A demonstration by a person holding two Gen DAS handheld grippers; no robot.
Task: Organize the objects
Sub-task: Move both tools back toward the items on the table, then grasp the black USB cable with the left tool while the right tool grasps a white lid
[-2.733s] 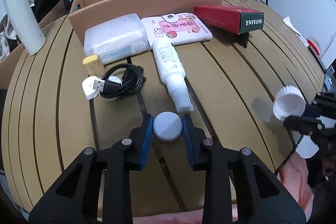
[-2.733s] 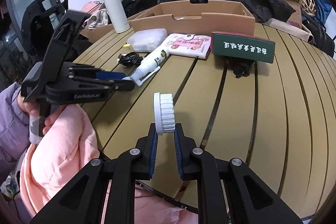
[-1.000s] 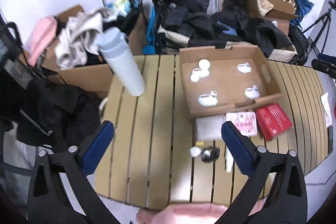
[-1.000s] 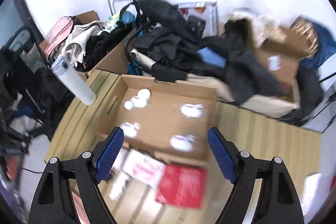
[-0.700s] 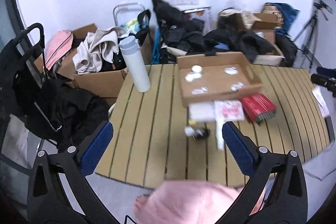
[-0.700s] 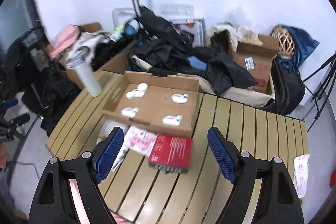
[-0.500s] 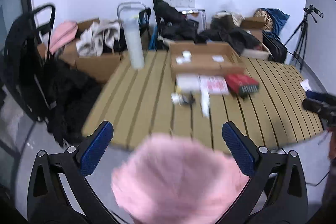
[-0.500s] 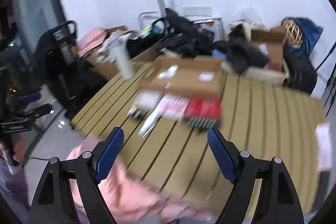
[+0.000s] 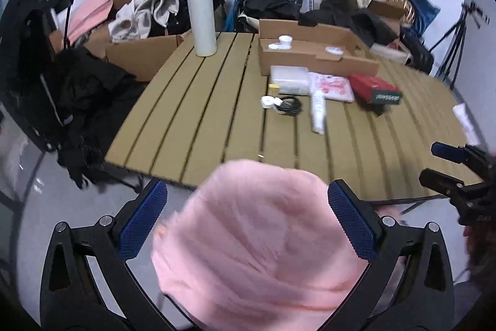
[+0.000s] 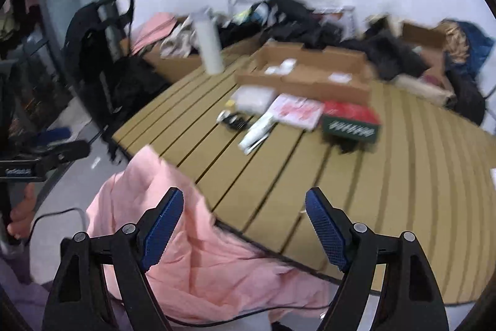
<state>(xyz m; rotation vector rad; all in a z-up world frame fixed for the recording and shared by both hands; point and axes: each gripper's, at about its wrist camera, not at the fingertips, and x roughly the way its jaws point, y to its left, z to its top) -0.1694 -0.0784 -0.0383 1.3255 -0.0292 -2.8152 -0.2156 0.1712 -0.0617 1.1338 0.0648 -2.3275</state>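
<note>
Both grippers are held back from the slatted wooden table (image 9: 201, 120). My left gripper (image 9: 248, 219) is open wide and empty above pink cloth (image 9: 257, 241). My right gripper (image 10: 245, 225) is open wide and empty; it also shows at the right edge of the left wrist view (image 9: 446, 166). On the table lie a white bottle (image 9: 317, 110), a black cable with a white plug (image 9: 285, 105), a clear packet (image 9: 290, 79), a pink booklet (image 9: 333, 86) and a red box (image 9: 375, 90). Behind them is an open cardboard box (image 9: 313, 53) with small white items inside.
A tall white flask (image 9: 203, 17) stands at the table's far left. Bags, clothes and cardboard boxes pile up behind the table. A black trolley (image 9: 37, 51) is on the left and a tripod (image 9: 458, 33) on the right. The right wrist view is blurred.
Both grippers dropped from high above the table to low in front of its near edge. Earlier each was shut on a small white object; both are now open and empty.
</note>
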